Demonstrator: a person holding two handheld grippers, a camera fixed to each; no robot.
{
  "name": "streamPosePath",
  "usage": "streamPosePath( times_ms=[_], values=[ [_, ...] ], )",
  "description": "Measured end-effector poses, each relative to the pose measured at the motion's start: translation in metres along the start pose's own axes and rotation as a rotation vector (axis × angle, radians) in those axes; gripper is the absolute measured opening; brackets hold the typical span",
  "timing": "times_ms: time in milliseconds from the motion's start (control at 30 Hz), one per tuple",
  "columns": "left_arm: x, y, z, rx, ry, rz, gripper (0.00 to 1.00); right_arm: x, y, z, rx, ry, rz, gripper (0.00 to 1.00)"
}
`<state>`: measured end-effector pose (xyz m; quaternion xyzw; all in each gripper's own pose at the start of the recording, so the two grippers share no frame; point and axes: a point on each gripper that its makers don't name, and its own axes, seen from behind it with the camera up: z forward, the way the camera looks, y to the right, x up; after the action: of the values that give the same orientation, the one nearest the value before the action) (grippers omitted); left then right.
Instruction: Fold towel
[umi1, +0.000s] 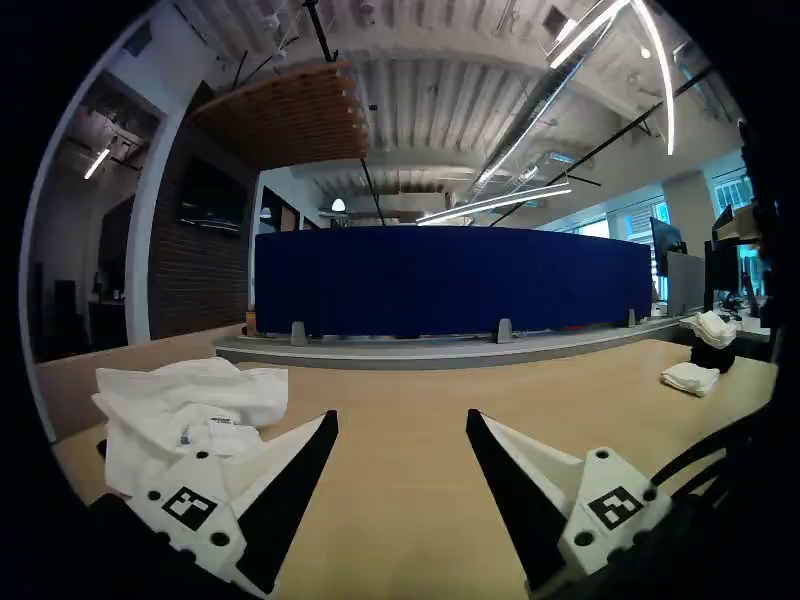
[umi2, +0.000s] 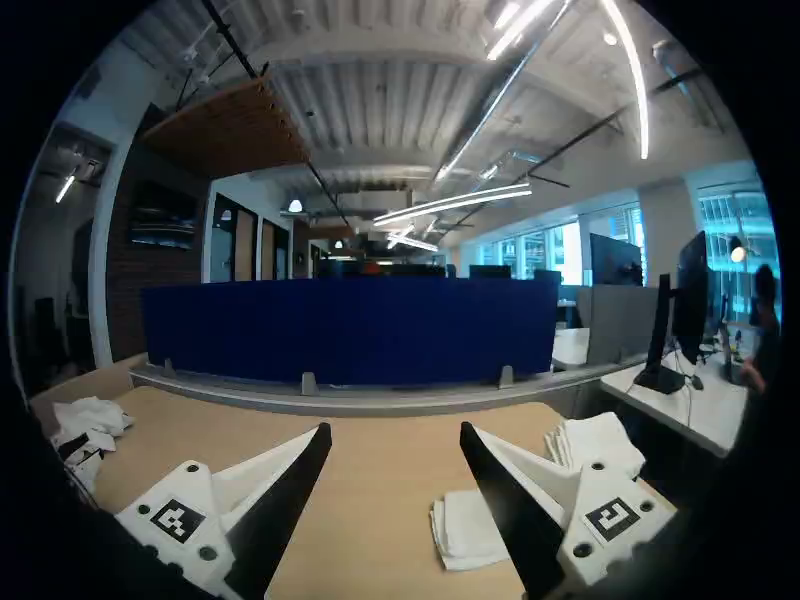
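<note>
The crumpled white towel (umi1: 190, 410) lay on the wooden table (umi1: 400, 500), heaped just beyond and outside the left-hand finger of my left gripper (umi1: 400, 414). I could not tell whether that finger touched it. A small label showed on its cloth. That gripper's fingers stood wide apart, with bare tabletop between them and nothing held. Far off past its right-hand finger, near the table's far corner, a folded towel (umi1: 690, 378) lay flat. Just behind it a pile of white towels (umi1: 712, 328) sat on something black (umi1: 712, 357).

In the right gripper view, my right gripper (umi2: 395, 427) was likewise spread wide and gripped nothing. There the folded towel (umi2: 462, 528) lay flat just inside the right-hand finger, partly hidden by it, and the pile of white towels (umi2: 600, 440) sat just behind that finger. Well off beyond the left-hand finger, the crumpled white towel (umi2: 88, 418) sat at the table's edge.

Straight ahead of both pairs of fingers, a blue partition screen (umi1: 440, 280) ran along the table's far side. In the right gripper view, past the right-hand finger, I saw a white desk (umi2: 690, 405) with a dark monitor (umi2: 690, 300), and a person (umi2: 765, 330) at the very edge. Overhead hung long strip lights (umi1: 495, 203) and a slatted wooden panel (umi1: 285, 115).
</note>
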<state>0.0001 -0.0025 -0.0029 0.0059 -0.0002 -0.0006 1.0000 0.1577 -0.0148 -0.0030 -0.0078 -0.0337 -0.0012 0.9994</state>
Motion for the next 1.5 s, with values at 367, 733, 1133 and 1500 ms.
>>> streamPosePath(
  times_ms=[367,733,1133,1500],
  values=[
    [0.002,0.001,0.000,0.000,0.000,0.001,0.96,-0.020,0.007,-0.004,0.016,0.066,0.064,1.00],
    [0.002,0.000,-0.001,0.000,0.000,0.001,0.95,-0.078,0.025,0.002,0.025,0.059,0.091,1.00],
    [0.002,0.001,-0.001,0.000,0.000,0.000,0.95,-0.125,0.025,0.008,0.041,0.057,0.113,1.00],
    [0.002,0.001,0.000,0.000,0.000,0.000,0.95,-0.148,0.022,0.013,0.047,0.053,0.122,1.00]
  ],
)
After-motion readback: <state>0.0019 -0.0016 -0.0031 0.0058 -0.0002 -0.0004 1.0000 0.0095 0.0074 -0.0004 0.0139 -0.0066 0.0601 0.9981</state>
